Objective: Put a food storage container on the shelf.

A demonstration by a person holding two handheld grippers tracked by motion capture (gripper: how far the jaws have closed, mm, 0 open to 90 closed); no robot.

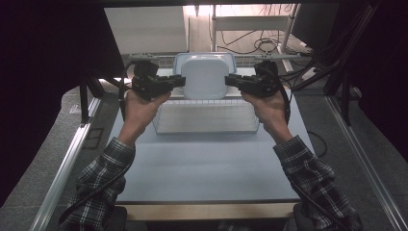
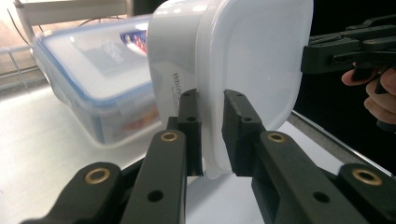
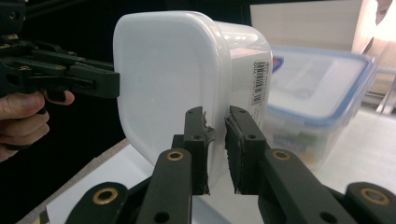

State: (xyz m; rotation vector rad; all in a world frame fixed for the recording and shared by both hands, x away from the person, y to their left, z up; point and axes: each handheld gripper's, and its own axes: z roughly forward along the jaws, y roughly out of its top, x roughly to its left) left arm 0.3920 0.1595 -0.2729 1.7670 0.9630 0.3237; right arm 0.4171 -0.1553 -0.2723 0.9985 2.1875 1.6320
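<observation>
From above, I hold a white plastic container [image 1: 205, 77] up in the air between my two tools, its lidded face turned toward me. My left tool [image 1: 180, 81] bites its left edge and my right tool [image 1: 230, 80] bites its right edge, at about the same height. Below and in front of it lies a clear rectangular bin [image 1: 207, 118] on the pale surface [image 1: 207, 163]. Behind the container a blue-rimmed box [image 1: 229, 58] peeks out.

My left tool's own view [image 2: 212, 133] adds what the high view cannot: the jaws are clamped on the rim of the lid, where it stands out from the white tub [image 2: 233, 65], with some small printed writing on the tub's side just above the left jaw. Beyond it the blue-rimmed box [image 2: 88, 79] sits closed on the surface, its clear lid carrying a label. At the far right edge I see my other tool and my fingers [image 2: 380, 95] around it.

My right tool's view [image 3: 215, 140] shows the same grip from the opposite side: jaws pinched on the lid's rim, a barcode sticker [image 3: 259, 81] on the tub wall, and the blue-rimmed box [image 3: 322, 98] behind. My left hand [image 3: 23, 119] shows at the left.

Both my forearms, in plaid sleeves [image 1: 315, 180], reach forward from the bottom, wrists raised, hands [image 1: 139, 108] wrapped around the handles and tools pointing inward toward each other.
</observation>
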